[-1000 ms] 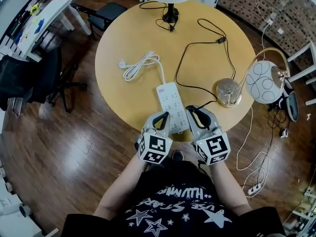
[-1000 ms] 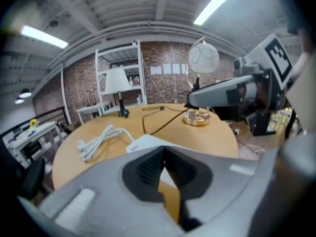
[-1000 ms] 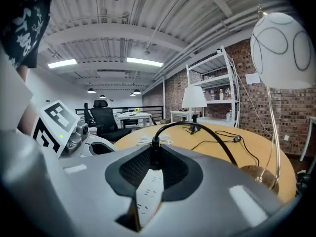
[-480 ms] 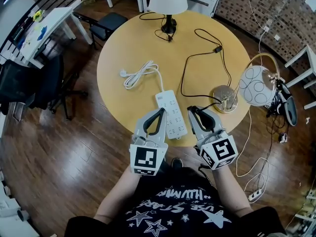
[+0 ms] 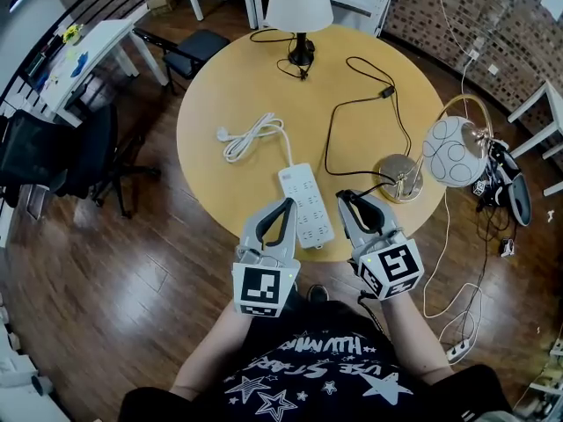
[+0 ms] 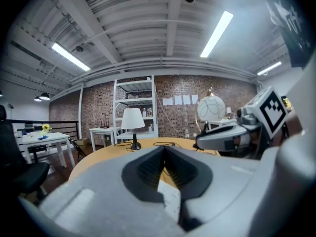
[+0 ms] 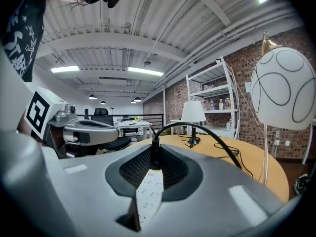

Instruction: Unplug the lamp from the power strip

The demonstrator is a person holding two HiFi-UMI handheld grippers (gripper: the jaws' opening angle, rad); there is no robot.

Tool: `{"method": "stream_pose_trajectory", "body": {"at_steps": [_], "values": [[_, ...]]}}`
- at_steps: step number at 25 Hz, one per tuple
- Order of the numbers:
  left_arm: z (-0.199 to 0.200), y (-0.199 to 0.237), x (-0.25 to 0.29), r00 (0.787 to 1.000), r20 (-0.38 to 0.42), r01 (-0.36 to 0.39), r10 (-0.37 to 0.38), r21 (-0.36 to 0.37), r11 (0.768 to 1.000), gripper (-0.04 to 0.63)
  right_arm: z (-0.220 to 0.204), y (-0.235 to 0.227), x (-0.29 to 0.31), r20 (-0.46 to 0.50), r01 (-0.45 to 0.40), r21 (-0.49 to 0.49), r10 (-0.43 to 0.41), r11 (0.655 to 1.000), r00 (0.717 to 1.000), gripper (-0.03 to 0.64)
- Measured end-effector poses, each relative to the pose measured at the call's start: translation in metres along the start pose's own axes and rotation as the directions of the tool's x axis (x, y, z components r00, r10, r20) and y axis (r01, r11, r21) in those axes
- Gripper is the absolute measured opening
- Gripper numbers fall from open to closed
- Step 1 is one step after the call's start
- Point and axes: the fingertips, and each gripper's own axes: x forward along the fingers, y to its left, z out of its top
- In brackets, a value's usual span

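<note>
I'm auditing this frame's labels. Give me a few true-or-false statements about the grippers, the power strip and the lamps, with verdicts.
1. The right gripper grips a black plug. True.
2. The power strip lies on the floor. False: it lies on the round table.
3. The left gripper holds a lamp. False: its jaws are together with nothing between them.
4. The white-shaded lamp stands at the table's far edge. True.

Got a white power strip [image 5: 306,205] lying flat near the front edge of the table [image 5: 255,73], own white cord [image 5: 251,134] coiled behind it. Gold-based lamp [image 5: 401,167] with a white globe shade standing at the right edge, black cord [image 5: 352,99] looped across the top, plug [image 7: 154,152] pinched in the right gripper [image 5: 345,197] just beside the strip.
</note>
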Motion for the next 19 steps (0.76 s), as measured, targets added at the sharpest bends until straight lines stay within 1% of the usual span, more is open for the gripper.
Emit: {"method": "stream_pose_trajectory", "body": {"at_steps": [4, 19], "values": [[-0.001, 0.002, -0.004, 1.0, -0.007, -0.007, 0.007, 0.001, 1.0, 0.004, -0.003, 0.004, 0.001, -0.006, -0.005, 0.007, 0.005, 1.0, 1.0, 0.057], [-0.008, 0.005, -0.006, 1.0, -0.025, -0.016, 0.015, -0.018, 1.0, 0.003, -0.017, -0.001, -0.002, -0.028, 0.025, 0.009, -0.025, 1.0, 0.999, 0.057]]}}
